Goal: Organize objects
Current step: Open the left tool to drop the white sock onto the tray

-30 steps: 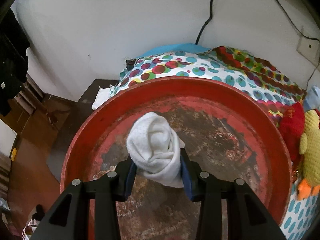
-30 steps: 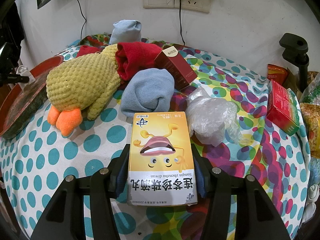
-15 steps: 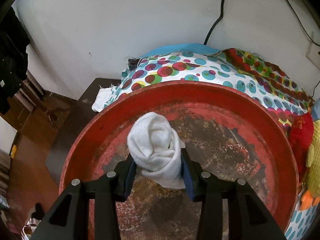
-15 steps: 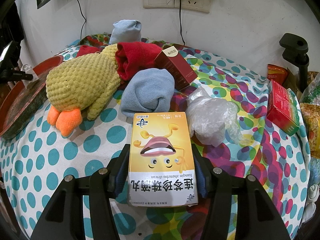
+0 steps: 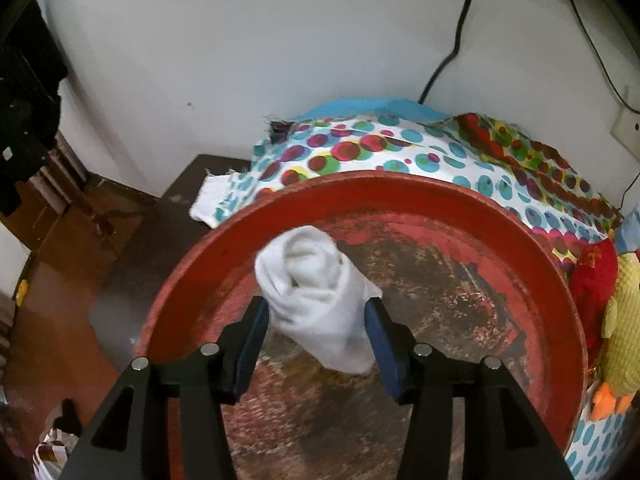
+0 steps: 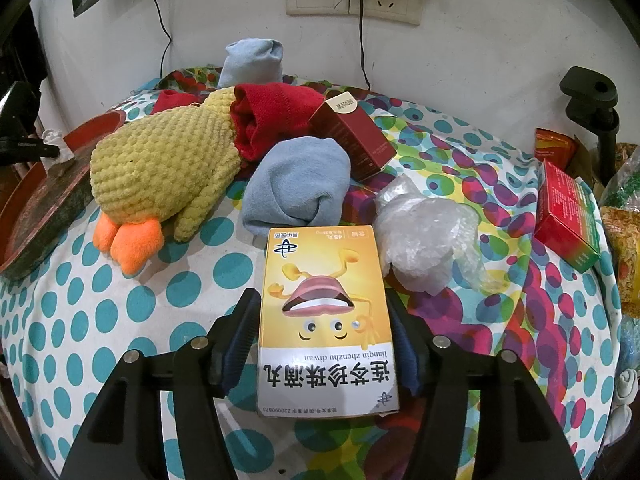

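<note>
In the left wrist view a rolled white sock (image 5: pixel 316 292) stands between the blue pads of my left gripper (image 5: pixel 316 320), over the worn bottom of a round red tray (image 5: pixel 480 216). The jaws are opening and the pads barely touch the roll, whose lower end reaches the tray floor. In the right wrist view my right gripper (image 6: pixel 324 320) flanks a yellow medicine box (image 6: pixel 324 312) with a cartoon face, low over the dotted tablecloth (image 6: pixel 120 320). Its jaws are opening too, and I see no gap between the pads and the box sides.
Beyond the box lie a yellow plush duck (image 6: pixel 160 172), a red cloth (image 6: pixel 272 116), two blue sock rolls (image 6: pixel 296 184) (image 6: pixel 252 60), a dark red carton (image 6: pixel 352 136), a crumpled plastic bag (image 6: pixel 424 236) and a red box (image 6: pixel 564 216). The red tray (image 6: pixel 36 216) sits at the table's left edge.
The left jaws have spread wider around the white sock, which has slumped towards the tray floor. The right jaws have widened slightly around the yellow box, which has not moved.
</note>
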`<state>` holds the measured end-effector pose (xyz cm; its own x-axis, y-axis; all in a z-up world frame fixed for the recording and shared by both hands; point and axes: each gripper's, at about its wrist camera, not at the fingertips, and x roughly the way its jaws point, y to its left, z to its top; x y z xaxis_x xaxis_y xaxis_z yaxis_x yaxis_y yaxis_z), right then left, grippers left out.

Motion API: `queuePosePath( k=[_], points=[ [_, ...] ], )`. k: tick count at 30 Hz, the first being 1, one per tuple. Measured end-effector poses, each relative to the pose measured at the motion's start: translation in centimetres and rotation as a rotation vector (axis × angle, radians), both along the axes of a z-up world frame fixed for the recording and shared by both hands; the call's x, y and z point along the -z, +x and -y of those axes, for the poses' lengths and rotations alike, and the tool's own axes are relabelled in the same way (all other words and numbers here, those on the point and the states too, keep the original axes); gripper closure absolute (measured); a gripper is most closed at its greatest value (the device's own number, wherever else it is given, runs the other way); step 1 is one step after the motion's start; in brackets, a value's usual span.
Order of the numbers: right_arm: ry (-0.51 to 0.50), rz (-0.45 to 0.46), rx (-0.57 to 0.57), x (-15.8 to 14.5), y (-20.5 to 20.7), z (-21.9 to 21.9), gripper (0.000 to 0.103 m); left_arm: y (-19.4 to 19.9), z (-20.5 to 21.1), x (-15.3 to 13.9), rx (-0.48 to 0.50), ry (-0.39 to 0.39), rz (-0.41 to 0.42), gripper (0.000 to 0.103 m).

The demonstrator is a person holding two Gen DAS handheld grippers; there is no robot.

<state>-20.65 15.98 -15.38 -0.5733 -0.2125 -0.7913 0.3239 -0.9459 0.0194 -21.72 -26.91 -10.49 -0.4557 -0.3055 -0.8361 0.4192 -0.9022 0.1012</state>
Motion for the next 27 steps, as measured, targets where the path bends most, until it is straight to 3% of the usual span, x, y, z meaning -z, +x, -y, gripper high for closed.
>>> queuePosePath(
  k=[7,12,16,18,27],
  points=[
    [0.002,0.0,0.001,0.0,0.0,0.1,0.044,3.1,-2.2,-1.4,0.032,-0.052,-0.015,0.052],
    [0.003,0.0,0.002,0.1,0.0,0.5,0.044,6.2,-7.0,-2.4,0.138,-0.098,-0.017,0.052],
    [0.006,-0.003,0.005,0.2,-0.1,0.5,0.045,8.6,-10.8,-2.4,0.218,-0.061,-0.025,0.052],
    [0.003,-0.006,0.007,0.2,-0.2,0.1,0.054,9.6,-12.4,-2.2,0.251,-0.027,-0.021,0.052],
    [0.009,-0.007,0.028,0.4,0.8,-2.3,0.054,13.0,-17.7,-1.4,0.348,0.015,-0.038,0.052]
  ],
)
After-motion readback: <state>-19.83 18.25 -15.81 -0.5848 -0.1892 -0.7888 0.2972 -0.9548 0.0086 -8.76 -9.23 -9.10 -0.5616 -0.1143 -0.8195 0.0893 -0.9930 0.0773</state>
